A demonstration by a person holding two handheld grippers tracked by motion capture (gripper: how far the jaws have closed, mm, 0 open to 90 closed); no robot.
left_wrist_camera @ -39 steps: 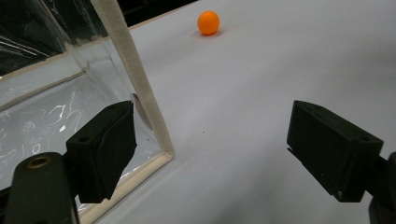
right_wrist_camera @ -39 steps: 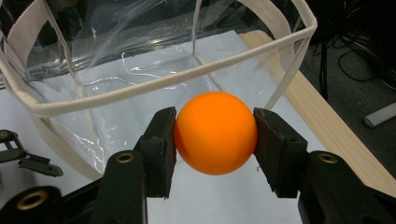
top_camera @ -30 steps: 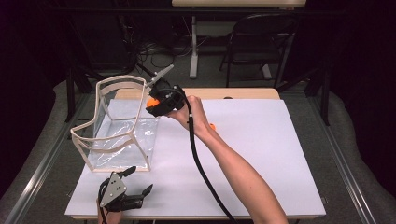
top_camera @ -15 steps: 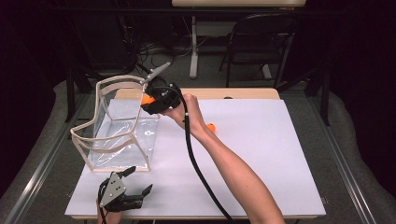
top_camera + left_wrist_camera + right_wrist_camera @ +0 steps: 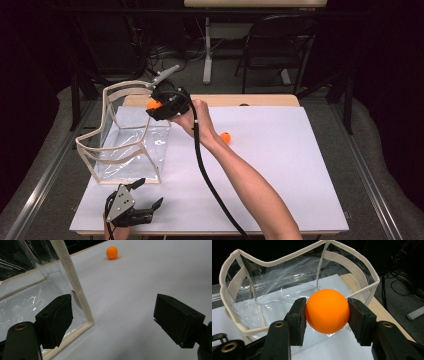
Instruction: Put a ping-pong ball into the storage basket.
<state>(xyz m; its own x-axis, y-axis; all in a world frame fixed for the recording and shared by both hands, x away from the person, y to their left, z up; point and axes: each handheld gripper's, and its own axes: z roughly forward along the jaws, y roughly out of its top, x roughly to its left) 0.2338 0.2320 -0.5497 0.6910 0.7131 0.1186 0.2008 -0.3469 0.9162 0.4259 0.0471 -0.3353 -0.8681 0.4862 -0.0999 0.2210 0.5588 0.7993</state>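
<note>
Two orange balls are in play, and the clear plastic bin (image 5: 127, 145) with cream fabric edging serves as the landmark. The right tool (image 5: 327, 312) has its jaws pressed against both sides of one orange ball (image 5: 327, 311), clamping it snugly; in the high view this held ball (image 5: 153, 104) sits above the bin's far right rim, over the open top. The right hand (image 5: 192, 116) wraps the tool's body from the side away from the bin, the forearm stretching diagonally from the worktop's near edge up toward the bin, the tool angled down into the opening. A black cable trails from it along the arm.

The left tool (image 5: 134, 207) rests low on the white worktop (image 5: 300, 165) just in front of the bin's near right corner, its jaws spread wide with nothing between them; in its own view one jaw stands beside the bin's corner post (image 5: 72, 282).

The second orange ball (image 5: 226, 136) lies on the worktop to the right of the bin, well apart from it.
</note>
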